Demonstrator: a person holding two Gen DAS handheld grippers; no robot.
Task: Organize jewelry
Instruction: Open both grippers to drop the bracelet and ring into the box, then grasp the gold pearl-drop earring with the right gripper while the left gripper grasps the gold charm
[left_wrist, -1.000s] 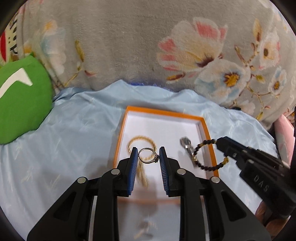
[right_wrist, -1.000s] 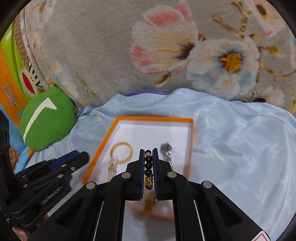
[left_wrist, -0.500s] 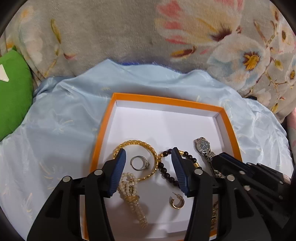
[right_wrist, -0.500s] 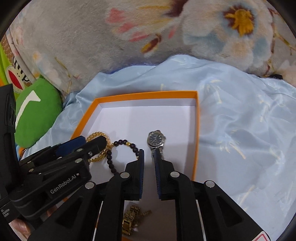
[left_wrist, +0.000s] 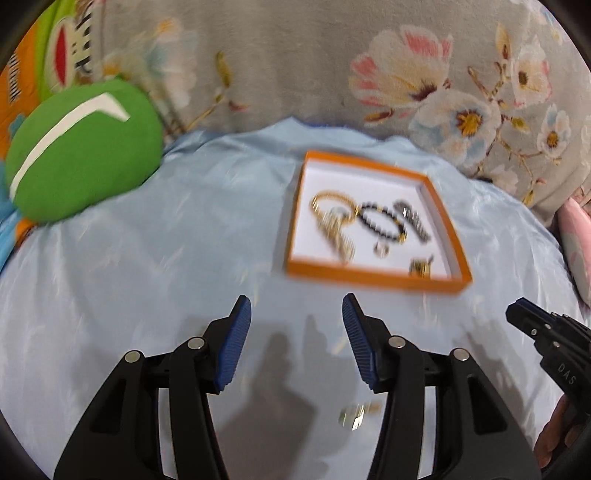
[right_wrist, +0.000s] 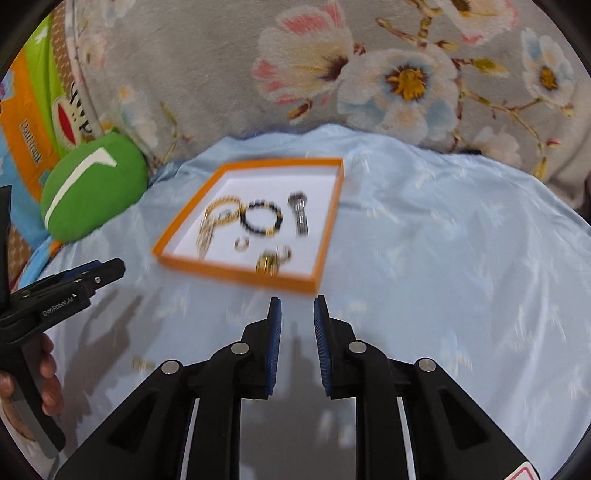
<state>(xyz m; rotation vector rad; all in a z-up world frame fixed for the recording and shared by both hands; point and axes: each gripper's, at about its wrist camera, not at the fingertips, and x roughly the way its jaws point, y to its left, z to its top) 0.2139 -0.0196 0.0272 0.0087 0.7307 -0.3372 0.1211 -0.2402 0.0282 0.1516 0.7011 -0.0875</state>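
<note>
Orange tray (left_wrist: 373, 277) beyond left hand-held gripper (left_wrist: 296, 308)

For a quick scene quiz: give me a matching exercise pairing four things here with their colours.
Things:
1. tray rim
2. round cushion
3. bead bracelet
4. cloth under the tray

Colours:
A. light blue
B. black
C. orange
D. green with a white stripe

Pairs: 1-C, 2-D, 3-B, 4-A
</note>
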